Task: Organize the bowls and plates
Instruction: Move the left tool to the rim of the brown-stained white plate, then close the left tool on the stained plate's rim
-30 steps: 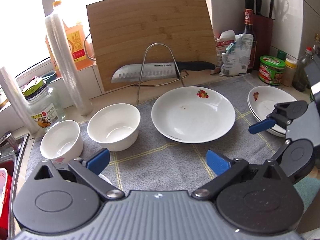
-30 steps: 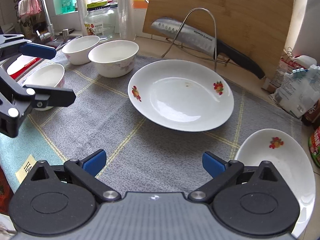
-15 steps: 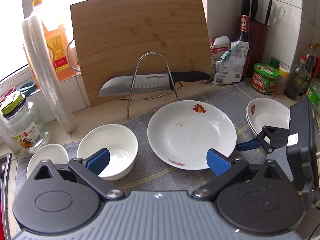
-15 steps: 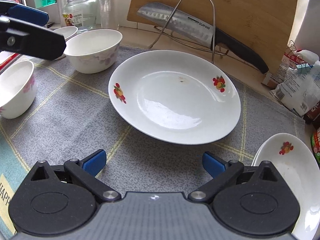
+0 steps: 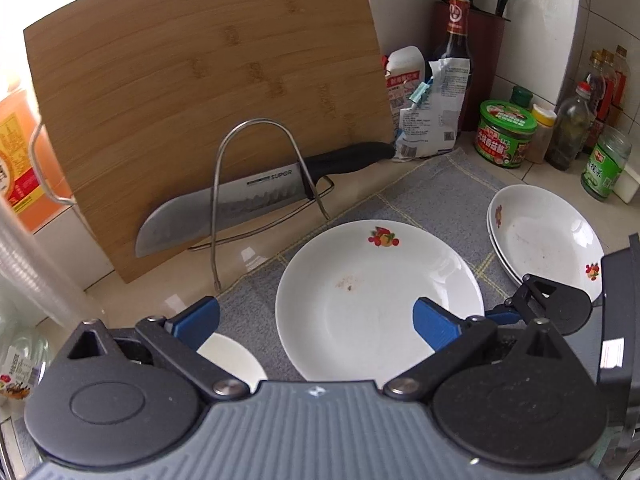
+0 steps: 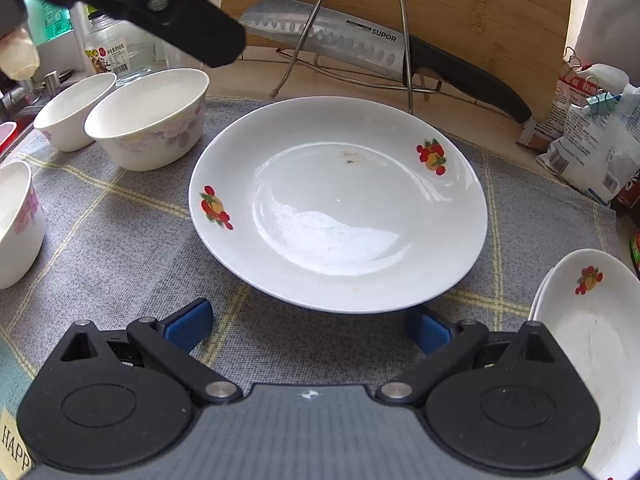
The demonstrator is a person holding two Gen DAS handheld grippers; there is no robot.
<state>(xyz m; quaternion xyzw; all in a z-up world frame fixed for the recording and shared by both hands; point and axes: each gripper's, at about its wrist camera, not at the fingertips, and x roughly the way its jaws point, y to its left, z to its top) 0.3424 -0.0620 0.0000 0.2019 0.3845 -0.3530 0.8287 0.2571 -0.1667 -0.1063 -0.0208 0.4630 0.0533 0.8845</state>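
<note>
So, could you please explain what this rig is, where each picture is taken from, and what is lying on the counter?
There is no robot arm here: a person holds a two-finger gripper in each hand, and each gripper carries a fisheye camera looking forward along its blue-tipped fingers. One picture comes from the left gripper, the other from the right gripper. Both are open and hold nothing.

On the grey mat lies a large white plate with fruit prints. To its right is a stack of smaller plates; to its left stand three white bowls, the nearest to the plate being this bowl. Behind, a knife rests in a wire rack against a wooden cutting board.
</note>
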